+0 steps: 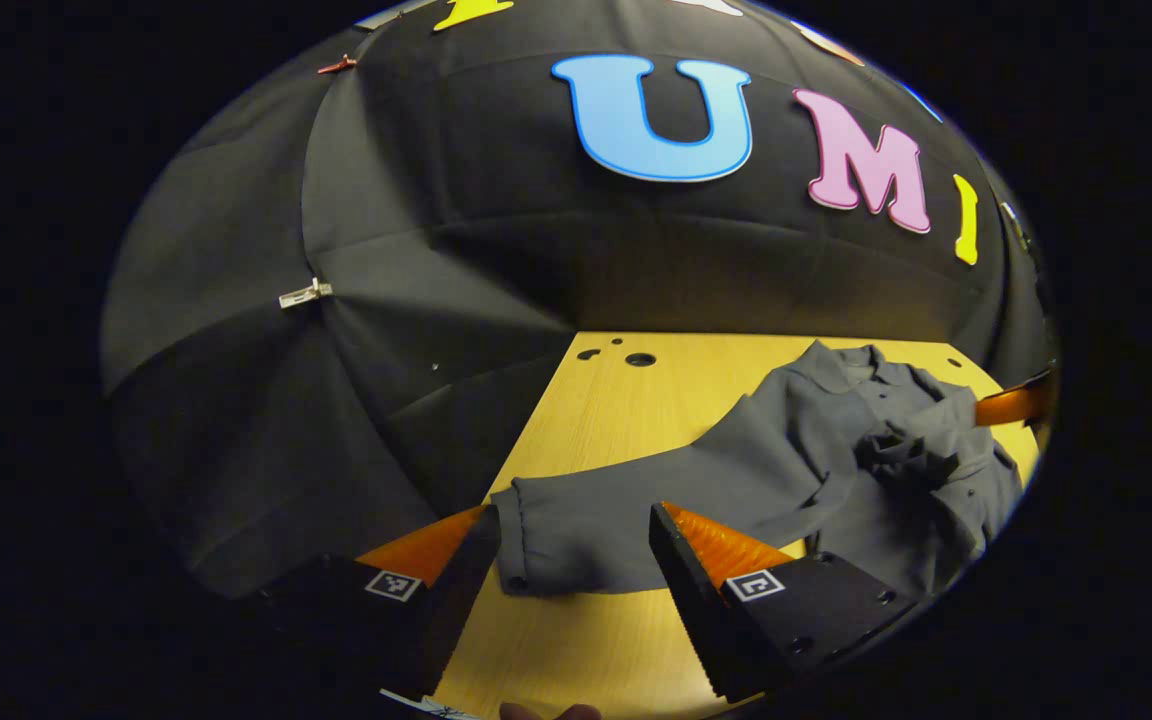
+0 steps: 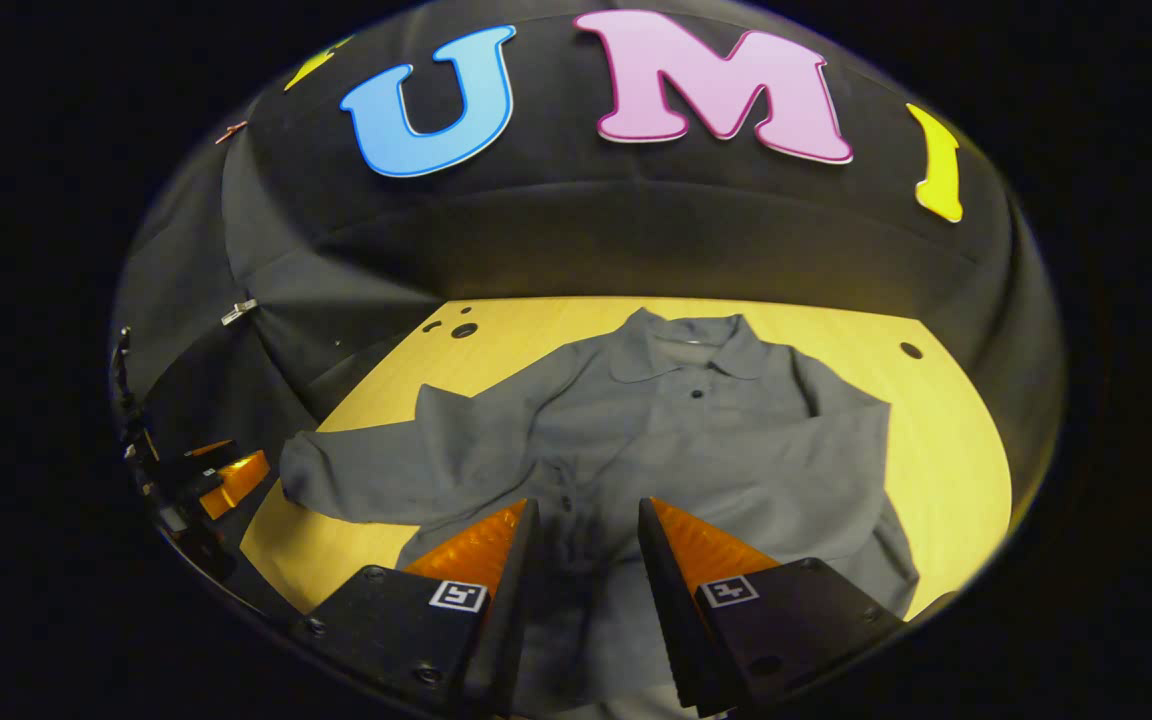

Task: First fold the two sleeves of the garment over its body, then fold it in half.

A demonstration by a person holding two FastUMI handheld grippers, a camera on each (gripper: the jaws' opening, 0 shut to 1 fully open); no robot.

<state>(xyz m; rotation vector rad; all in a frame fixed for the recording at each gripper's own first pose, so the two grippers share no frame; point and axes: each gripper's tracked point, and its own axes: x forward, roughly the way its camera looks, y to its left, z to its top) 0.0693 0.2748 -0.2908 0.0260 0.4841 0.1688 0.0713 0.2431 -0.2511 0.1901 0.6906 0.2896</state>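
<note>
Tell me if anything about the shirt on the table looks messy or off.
One sleeve is folded across the shirt body, and the cloth bunches into a crumpled lump there. The other sleeve lies stretched out on the table, its cuff between the open left gripper fingers.

Carried square black-and-white fiducial tags on both black finger mounts of the left gripper (image 1: 573, 520), with round screw holes sunk in the wider block. Bore ridged, wedge-shaped pads (image 2: 701, 545) tapering forward on the right gripper (image 2: 581, 515), plus a tag and screws on each angular black mount. Showed saw-toothed inner edges along the fingers.
</note>
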